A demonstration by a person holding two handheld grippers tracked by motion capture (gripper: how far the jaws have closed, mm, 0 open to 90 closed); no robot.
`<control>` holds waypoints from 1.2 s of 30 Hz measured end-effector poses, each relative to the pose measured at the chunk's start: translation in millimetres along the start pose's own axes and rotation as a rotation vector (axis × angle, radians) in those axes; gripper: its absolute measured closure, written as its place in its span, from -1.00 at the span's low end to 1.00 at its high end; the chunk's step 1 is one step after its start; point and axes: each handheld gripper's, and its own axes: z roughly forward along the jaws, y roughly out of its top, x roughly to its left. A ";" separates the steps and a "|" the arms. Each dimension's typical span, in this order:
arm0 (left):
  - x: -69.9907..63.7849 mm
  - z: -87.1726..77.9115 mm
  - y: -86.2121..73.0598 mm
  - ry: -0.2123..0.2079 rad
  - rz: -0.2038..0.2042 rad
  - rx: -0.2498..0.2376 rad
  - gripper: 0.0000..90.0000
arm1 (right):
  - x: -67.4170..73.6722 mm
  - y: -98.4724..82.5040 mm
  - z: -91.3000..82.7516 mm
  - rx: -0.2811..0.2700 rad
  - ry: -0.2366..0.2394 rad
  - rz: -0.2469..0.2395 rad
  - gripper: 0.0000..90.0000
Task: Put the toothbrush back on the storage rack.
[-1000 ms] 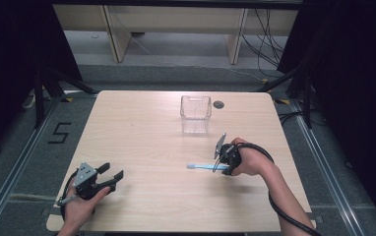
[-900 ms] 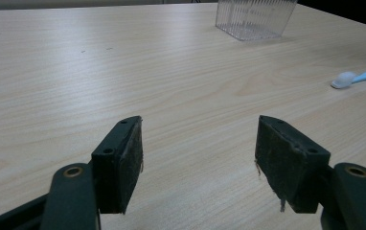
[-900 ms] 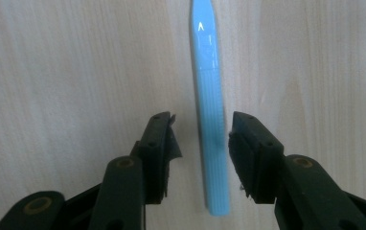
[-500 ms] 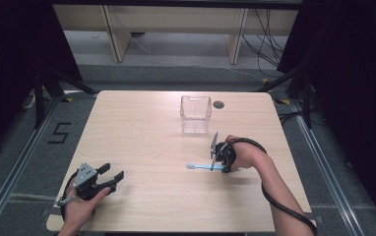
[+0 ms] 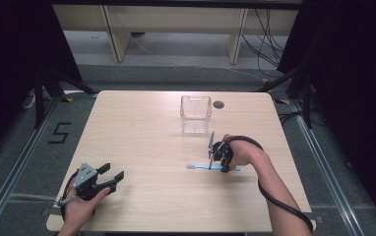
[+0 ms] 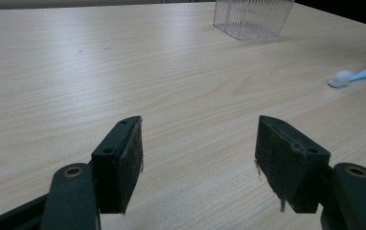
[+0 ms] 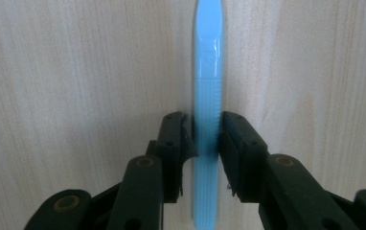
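Right gripper view showed your right gripper (image 7: pixel 206 139), its jaws just closing, pinching the light-blue plastic toothbrush (image 7: pixel 207 72) flat on the pale wooden table (image 5: pixel 141 132). You risked scraping pads or pivoting its thin handle. Your left gripper (image 6: pixel 198 158) stood wide, empty.

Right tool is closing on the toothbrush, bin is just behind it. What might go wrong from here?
1. The right tool has been closing on the toothbrush near one end of its thin, smooth handle, so the long free part may droop or swing when lifted.
2. The toothbrush lies flat on the table; the pads may scrape the wood.
3. The clear bin looks light and could be knocked over.
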 end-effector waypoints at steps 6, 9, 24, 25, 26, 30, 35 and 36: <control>-0.7 -1.3 0.0 0.009 -0.011 0.012 -0.27 | -3.6 4.9 0.8 0.017 -0.005 -0.023 0.63; -0.2 -0.3 -0.1 0.000 -0.001 0.001 -0.26 | -3.1 6.7 1.9 0.021 -0.013 -0.032 0.66; -0.9 -2.1 -0.1 0.011 -0.021 0.016 -0.27 | -2.4 13.9 2.0 0.036 -0.016 -0.022 0.59; -0.8 -2.1 0.0 0.011 -0.020 0.018 -0.27 | -2.6 14.0 1.8 0.035 -0.016 -0.024 0.60; 1.0 0.4 0.0 -0.010 -0.002 -0.005 -0.27 | -2.6 14.0 1.8 0.036 -0.016 -0.022 0.62; -1.5 -2.3 -0.1 0.010 -0.020 0.022 -0.27 | -3.0 14.7 2.2 0.029 -0.011 -0.025 0.73; -0.9 -2.0 0.0 0.006 -0.018 0.018 -0.27 | -0.9 16.5 0.5 0.047 -0.019 -0.012 0.75; -0.9 -2.1 0.0 0.006 -0.018 0.018 -0.27 | -0.1 16.5 0.3 0.048 -0.020 -0.004 0.75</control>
